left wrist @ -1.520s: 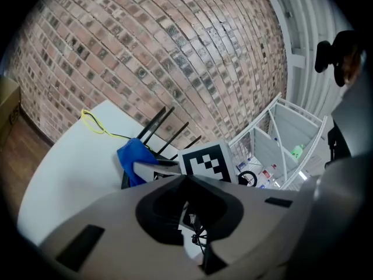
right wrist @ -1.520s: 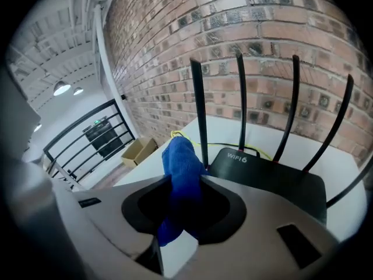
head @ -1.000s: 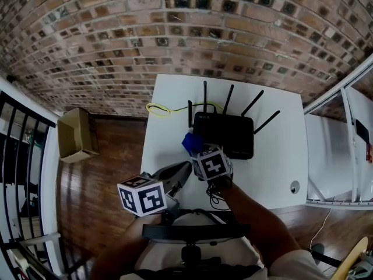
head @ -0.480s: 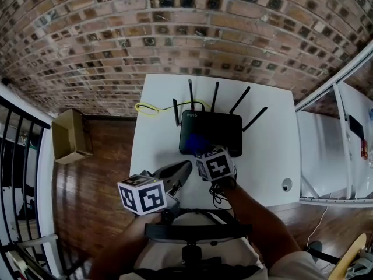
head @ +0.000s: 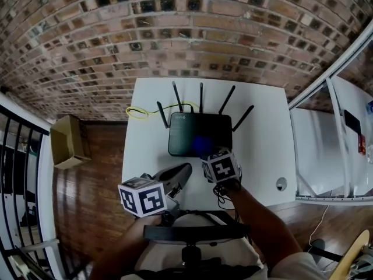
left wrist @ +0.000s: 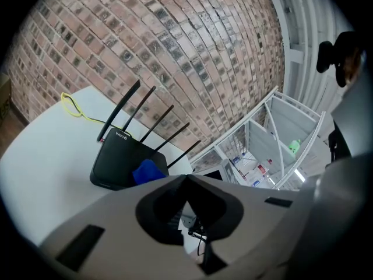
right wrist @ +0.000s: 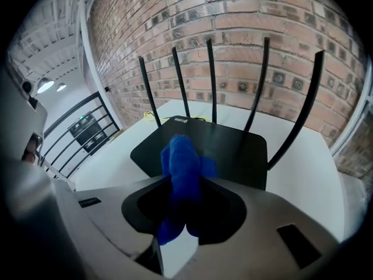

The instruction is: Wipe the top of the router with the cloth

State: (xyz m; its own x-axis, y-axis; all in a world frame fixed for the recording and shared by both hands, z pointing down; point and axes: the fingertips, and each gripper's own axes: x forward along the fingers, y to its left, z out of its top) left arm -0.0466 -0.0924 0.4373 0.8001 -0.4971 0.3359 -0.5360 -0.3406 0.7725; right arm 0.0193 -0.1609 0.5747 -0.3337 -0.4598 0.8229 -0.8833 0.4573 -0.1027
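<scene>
The router [head: 200,134] is parked toward the worktop's [head: 265,127] far edge, with its antennas stuck up behind. The blue cloth [right wrist: 182,162] is clenched in the right hand-held gripper [right wrist: 185,182], over the router's near edge. The left hand-held gripper [left wrist: 186,179] is closed on nothing by the near-left corner. A yellow cable [head: 140,111] is looped at the far-left corner. Bare room is left along the right edge.
</scene>
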